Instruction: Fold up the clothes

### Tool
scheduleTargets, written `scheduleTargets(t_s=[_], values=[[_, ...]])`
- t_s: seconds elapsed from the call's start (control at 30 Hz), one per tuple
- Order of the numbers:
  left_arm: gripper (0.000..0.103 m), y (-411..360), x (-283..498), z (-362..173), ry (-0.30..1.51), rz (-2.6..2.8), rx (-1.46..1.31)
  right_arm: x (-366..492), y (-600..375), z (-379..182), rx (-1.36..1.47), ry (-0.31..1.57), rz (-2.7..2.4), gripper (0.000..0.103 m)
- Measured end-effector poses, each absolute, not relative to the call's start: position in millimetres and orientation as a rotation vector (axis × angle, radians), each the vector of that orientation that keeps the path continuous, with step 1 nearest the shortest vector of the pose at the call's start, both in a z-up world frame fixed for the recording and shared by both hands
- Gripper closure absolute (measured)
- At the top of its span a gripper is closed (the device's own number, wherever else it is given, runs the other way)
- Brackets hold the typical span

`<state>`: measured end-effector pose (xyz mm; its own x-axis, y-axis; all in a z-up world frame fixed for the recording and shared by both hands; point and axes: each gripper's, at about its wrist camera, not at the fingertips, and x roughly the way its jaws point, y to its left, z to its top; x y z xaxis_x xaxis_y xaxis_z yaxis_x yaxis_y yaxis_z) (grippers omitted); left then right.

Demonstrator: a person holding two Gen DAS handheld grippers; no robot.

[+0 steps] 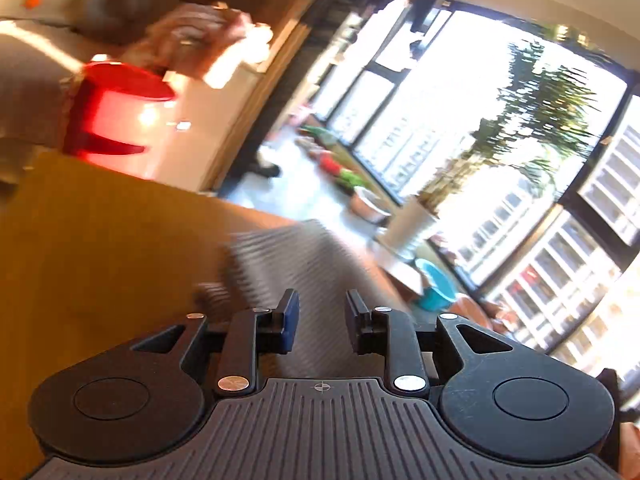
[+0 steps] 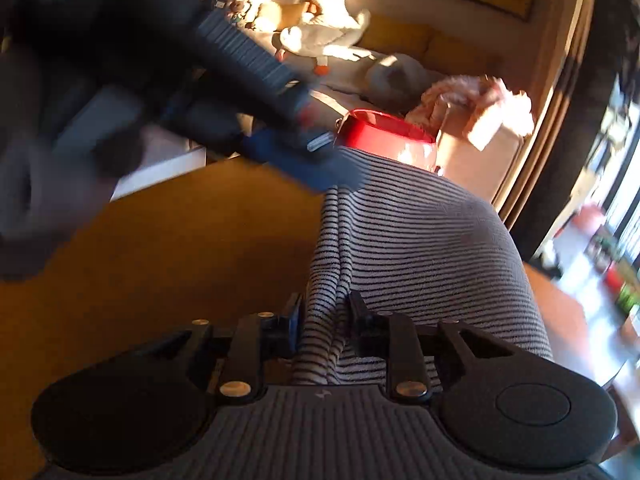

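A grey cloth with thin dark stripes (image 2: pixel 420 240) lies partly raised over a yellow-brown table (image 2: pixel 180 260). My right gripper (image 2: pixel 324 320) is shut on a bunched fold at the cloth's near end. The blurred left gripper (image 2: pixel 320 168) comes in from the upper left of the right wrist view, its blue pads at the raised far end, where the folds run together. In the left wrist view the striped cloth (image 1: pixel 280 264) is blurred and fills the narrow gap of the left gripper (image 1: pixel 322 316), which looks shut on it.
A red stool (image 2: pixel 388 136) stands beyond the table (image 1: pixel 100 240). Behind it a sofa (image 2: pixel 460 48) carries a pink cloth pile (image 2: pixel 468 96) and plush toys (image 2: pixel 320 40). To the right are tall windows (image 1: pixel 480 140), potted plants and a blue tub (image 1: pixel 436 284) on the floor.
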<state>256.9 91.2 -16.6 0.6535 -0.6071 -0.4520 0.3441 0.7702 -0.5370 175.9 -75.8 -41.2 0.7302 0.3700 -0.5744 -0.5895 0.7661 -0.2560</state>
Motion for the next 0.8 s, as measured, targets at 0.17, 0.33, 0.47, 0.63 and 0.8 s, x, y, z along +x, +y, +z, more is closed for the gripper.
scheduleTargets(t_s=[0.17,0.33,0.47,0.63,0.8], values=[[0.081,50,279,-42,0.749,-0.536,-0.381,174,-98,-23,-0.396,0.523,0.597,0.067],[0.081,49,282,-42,0.734,-0.533,-0.352,172,-159,16,-0.274,0.504,0.565,0.030],[0.081,48,273,-41,0.730,-0.529,-0.345,199,-206,20,-0.116,0.525,0.412,0.021],[0.081,48,271,-40,0.727,-0.527,-0.333,241,-244,-29,0.224,0.703,0.366,0.019],[0.081,50,272,-41,0.722,-0.515,-0.323,238,-253,-43,0.421,0.750,0.460,0.047]])
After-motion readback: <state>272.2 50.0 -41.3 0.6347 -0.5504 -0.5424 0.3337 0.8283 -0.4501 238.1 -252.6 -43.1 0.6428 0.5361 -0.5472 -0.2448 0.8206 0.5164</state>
